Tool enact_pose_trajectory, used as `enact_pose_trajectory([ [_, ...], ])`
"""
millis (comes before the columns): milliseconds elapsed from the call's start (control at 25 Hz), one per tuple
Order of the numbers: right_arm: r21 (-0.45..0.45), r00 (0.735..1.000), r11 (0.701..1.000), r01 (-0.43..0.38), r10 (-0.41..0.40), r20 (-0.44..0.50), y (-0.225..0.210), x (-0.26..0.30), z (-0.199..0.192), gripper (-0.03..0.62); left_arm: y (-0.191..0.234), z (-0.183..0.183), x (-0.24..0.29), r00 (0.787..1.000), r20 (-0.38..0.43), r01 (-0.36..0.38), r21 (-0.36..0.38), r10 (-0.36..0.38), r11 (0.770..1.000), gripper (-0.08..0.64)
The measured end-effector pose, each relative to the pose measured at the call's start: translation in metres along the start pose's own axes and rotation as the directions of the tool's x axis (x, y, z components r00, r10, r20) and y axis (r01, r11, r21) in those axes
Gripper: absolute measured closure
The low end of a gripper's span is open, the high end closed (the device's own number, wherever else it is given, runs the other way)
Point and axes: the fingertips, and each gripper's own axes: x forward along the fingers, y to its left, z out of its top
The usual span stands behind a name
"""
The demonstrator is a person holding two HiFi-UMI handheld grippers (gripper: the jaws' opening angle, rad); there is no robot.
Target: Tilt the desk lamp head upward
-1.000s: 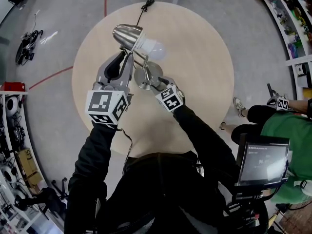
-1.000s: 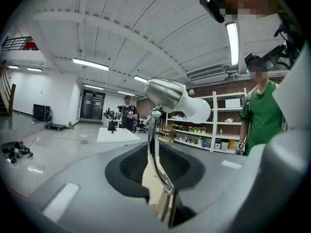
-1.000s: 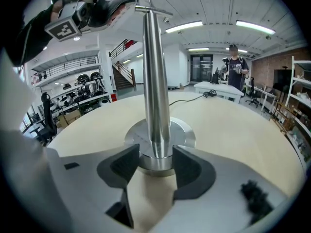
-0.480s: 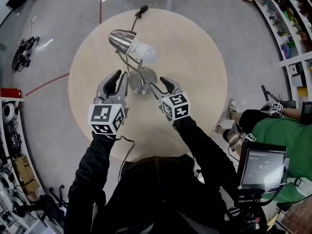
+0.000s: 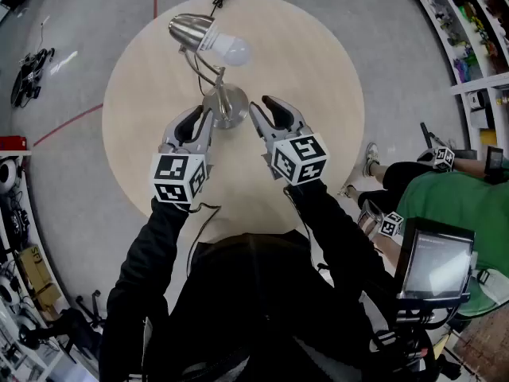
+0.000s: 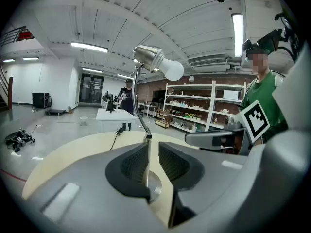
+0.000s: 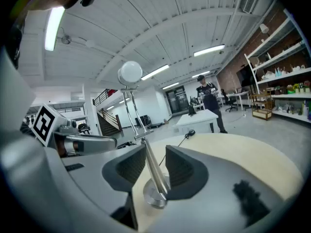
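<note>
Desk lamp head point(image 5: 189, 30) is sitting high on its curved stem point(image 5: 205, 74) over the far side of the round wooden table point(image 5: 318, 102). Its white bulb point(image 5: 228, 51) is pointing about level, perhaps drooping slightly in the left gripper view. Its base point(image 5: 227, 103) is resting on the tabletop just ahead of both tools. Left gripper point(image 5: 199, 119) is hovering just short of the base, jaws partly parted and pressing on nothing, with the stem merely lining up in the gap beyond them. Right gripper point(image 5: 261, 107) is hanging beside the base on the other side. Its jaws have just been closing but are standing apart, and the lower stem is showing through the gap untouched by the pads. With neither tool gripping the lamp, the tilting is looking either unstarted or between grips. Next, one gripper is needing to pin the base or lower stem while the other rises to the metal shade and eases its bulb end upward, gently, since the base could be sliding or tipping.
</note>
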Motion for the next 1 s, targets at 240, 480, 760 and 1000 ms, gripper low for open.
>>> enact_pose_trajectory([
  [240, -0.014, 0.998, 0.999, -0.037, 0.038, 0.057, 0.023, -0.017, 0.027, 0.543, -0.019, 0.0, -0.011, 0.999, 0.004, 0.043, -0.012, -0.043, 0.999, 0.494],
  [480, -0.038, 0.995, 0.998, -0.046, 0.05, 0.09, 0.037, -0.03, 0.043, 0.584, -0.031, 0.01, -0.017, 0.998, 0.029, 0.065, -0.016, -0.064, 0.998, 0.499],
  [760, -0.076, 0.992, 0.997, -0.026, 0.036, 0.122, 0.031, -0.029, 0.049, 0.584, -0.037, 0.02, -0.003, 0.995, 0.061, 0.079, 0.003, -0.079, 0.997, 0.503],
  [1000, -0.107, 0.99, 0.994, -0.031, 0.045, 0.133, 0.045, -0.041, 0.058, 0.584, -0.046, 0.039, -0.015, 0.991, 0.102, 0.083, 0.02, -0.085, 0.996, 0.503],
])
